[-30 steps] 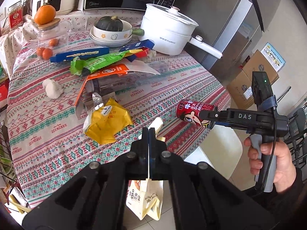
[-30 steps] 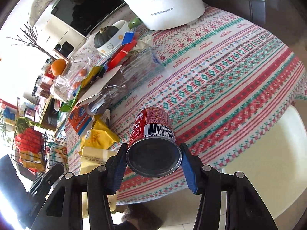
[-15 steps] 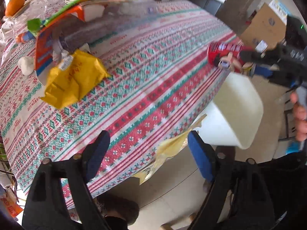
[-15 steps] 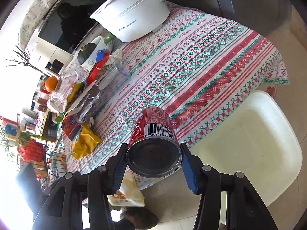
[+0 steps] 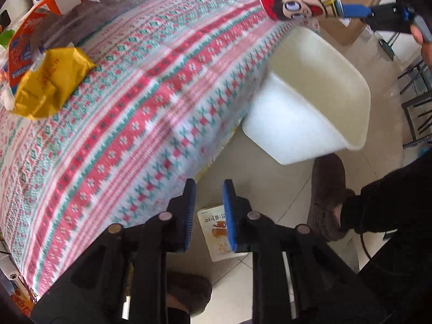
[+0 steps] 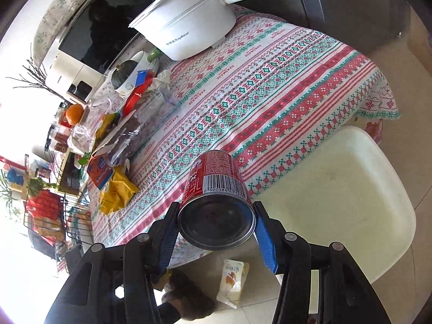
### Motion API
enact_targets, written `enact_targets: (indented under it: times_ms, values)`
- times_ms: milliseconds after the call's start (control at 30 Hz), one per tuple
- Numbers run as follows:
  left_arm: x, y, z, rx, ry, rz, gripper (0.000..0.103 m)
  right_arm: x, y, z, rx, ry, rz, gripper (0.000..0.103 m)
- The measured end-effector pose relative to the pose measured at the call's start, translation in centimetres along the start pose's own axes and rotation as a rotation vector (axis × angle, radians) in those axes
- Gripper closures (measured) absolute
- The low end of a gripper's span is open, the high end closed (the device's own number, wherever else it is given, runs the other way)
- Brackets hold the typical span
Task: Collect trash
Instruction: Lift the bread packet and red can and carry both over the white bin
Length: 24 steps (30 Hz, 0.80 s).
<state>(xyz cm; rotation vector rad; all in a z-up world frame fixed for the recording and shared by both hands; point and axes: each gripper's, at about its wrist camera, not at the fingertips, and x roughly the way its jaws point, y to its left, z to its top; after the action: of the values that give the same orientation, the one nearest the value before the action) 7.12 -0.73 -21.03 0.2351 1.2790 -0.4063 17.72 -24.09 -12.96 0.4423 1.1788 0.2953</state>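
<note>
The trash is spread over three places, and I go through it from left to right. On the left part of the patterned tablecloth [image 5: 140, 102] lies a yellow wrapper [image 5: 51, 83], crumpled, beside an orange-and-blue carton [image 5: 20, 48] and some clear plastic packaging. I judge that the wrapper is very light and soft, and perhaps slippery foil; I would pinch it at a raised fold, not flat against the cloth, or the pads take the cloth as well.

More to the middle, on the floor tiles under the table edge, lies a small cream pouch [image 5: 216, 232]. My left gripper [image 5: 208, 213] points down toward it. Its jaws have just been closing and now stand a little apart, with nothing between them; the pouch is seen in the gap but far below. It looks flat, limp and almost empty, so it would bend when lifted. A grip on its upper edge or corner seems best.

On the right, my right gripper [image 6: 216, 232] is closed on the red can [image 6: 216, 197], the blue pads pressing its two sides near the bottom end, above the edge of the table and next to the cream chair [image 6: 337, 197]. The can is stiff but thin metal, smooth and round; I think it is light, maybe empty. Too much squeeze would dent it, and too little lets it slide out.
</note>
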Motion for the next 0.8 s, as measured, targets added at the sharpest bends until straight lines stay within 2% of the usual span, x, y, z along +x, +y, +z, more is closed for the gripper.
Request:
enact_targets:
  times_ms: [67, 133, 233, 367, 400, 433, 633, 800]
  values:
    - [2.5, -0.6, -2.3, -0.001, 0.053, -0.011, 0.046, -0.4, -0.2, -0.7, -0.027, 0.01, -0.003, 0.049]
    - [5.8, -1.0, -4.5, -0.017, 0.117, -0.008, 0.031, -0.8, -0.4, -1.5, -0.058, 0.02, -0.003, 0.049]
    - [10.9, -1.4, -7.6, -0.079, 0.215, -0.017, 0.025, -1.3, -1.0, -3.0, -0.094, 0.04, 0.003, 0.049]
    - [17.4, -1.5, -10.6, -0.138, 0.31, -0.001, 0.023, -1.8, -2.2, -4.6, -0.123, 0.07, 0.005, 0.049]
    - [18.8, -1.7, -11.2, -0.151, 0.324, 0.0, 0.022, -1.9, -2.5, -4.9, -0.129, 0.076, 0.005, 0.049]
    - [19.5, -2.2, -10.1, -0.159, 0.338, 0.008, 0.021, -2.1, -2.8, -5.1, -0.133, 0.079, 0.004, 0.049]
    - [24.3, -4.1, -10.8, -0.174, 0.318, 0.055, 0.013, -2.7, -3.9, -5.7, -0.146, 0.088, 0.016, 0.049]
    - [28.0, -3.9, -12.7, -0.223, 0.373, 0.134, 0.011, -2.9, -4.8, -5.5, -0.122, 0.089, 0.023, 0.049]
